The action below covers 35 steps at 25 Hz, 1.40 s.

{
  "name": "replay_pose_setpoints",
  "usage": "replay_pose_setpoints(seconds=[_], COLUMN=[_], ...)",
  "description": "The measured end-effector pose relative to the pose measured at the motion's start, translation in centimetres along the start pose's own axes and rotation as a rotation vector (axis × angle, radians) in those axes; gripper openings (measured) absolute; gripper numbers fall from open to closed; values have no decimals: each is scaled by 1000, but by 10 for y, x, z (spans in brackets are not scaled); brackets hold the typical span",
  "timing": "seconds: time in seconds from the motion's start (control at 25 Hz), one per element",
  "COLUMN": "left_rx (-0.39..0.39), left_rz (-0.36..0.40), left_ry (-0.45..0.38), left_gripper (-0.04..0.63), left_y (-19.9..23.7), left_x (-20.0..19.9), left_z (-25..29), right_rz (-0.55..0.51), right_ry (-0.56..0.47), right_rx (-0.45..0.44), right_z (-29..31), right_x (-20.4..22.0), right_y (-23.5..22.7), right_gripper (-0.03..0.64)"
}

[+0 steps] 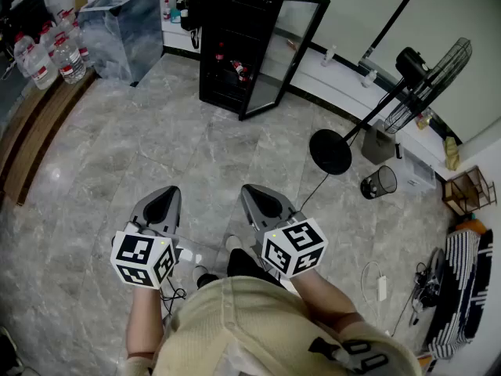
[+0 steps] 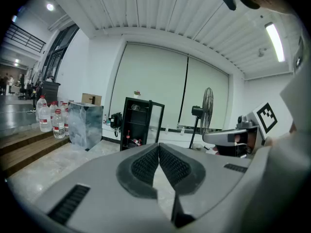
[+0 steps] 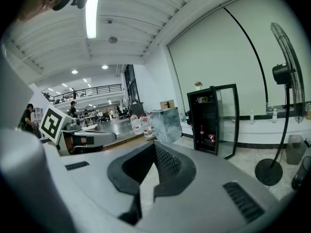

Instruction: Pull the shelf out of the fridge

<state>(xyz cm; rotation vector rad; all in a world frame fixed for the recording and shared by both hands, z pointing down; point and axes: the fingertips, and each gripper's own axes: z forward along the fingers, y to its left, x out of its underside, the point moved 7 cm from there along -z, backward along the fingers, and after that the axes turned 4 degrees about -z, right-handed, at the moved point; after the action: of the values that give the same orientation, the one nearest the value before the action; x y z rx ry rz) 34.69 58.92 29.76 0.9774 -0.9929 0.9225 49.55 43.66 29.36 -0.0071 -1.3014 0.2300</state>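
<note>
A tall black fridge (image 1: 235, 41) stands at the far side of the room with its glass door (image 1: 286, 53) swung open to the right. Dark shelves and a few red bottles show inside it. It also appears in the left gripper view as the fridge (image 2: 138, 125) and in the right gripper view as the fridge (image 3: 211, 120). My left gripper (image 1: 162, 200) and right gripper (image 1: 257, 198) are held side by side close to the person's body, far from the fridge. Both are shut with nothing between the pads.
A standing fan (image 1: 423, 77) with a round black base (image 1: 329, 152) is right of the fridge, with a black waste bin (image 1: 379, 182) beside it. A grey marbled box (image 1: 121, 26) and water bottles (image 1: 47, 57) on a wooden step are at the left. Cables lie at the right.
</note>
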Motion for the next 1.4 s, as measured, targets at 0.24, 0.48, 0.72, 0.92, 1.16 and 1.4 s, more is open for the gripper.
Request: replay_pose_setpoints(seconds=[0.24, 0.48, 0.72, 0.92, 1.16, 1.4], left_rx=[14, 5, -8, -23, -42, -83], left_rz=[-14, -33, -79, -76, -97, -90], left_ry=[4, 1, 8, 18, 21, 22], left_gripper=[15, 15, 15, 15, 15, 15], left_y=[-1, 3, 6, 5, 5, 13], left_x=[3, 11, 10, 3, -6, -29], left_z=[0, -8, 4, 30, 70, 121], right_rz=[1, 37, 63, 66, 99, 94], right_ry=[12, 1, 21, 29, 44, 51], right_rx=[20, -11, -37, -56, -90, -113], right_z=[0, 10, 28, 44, 66, 98], right_x=[5, 10, 8, 1, -3, -24], right_y=[-1, 0, -14, -40, -78, -123], right_gripper=[14, 15, 15, 17, 17, 17])
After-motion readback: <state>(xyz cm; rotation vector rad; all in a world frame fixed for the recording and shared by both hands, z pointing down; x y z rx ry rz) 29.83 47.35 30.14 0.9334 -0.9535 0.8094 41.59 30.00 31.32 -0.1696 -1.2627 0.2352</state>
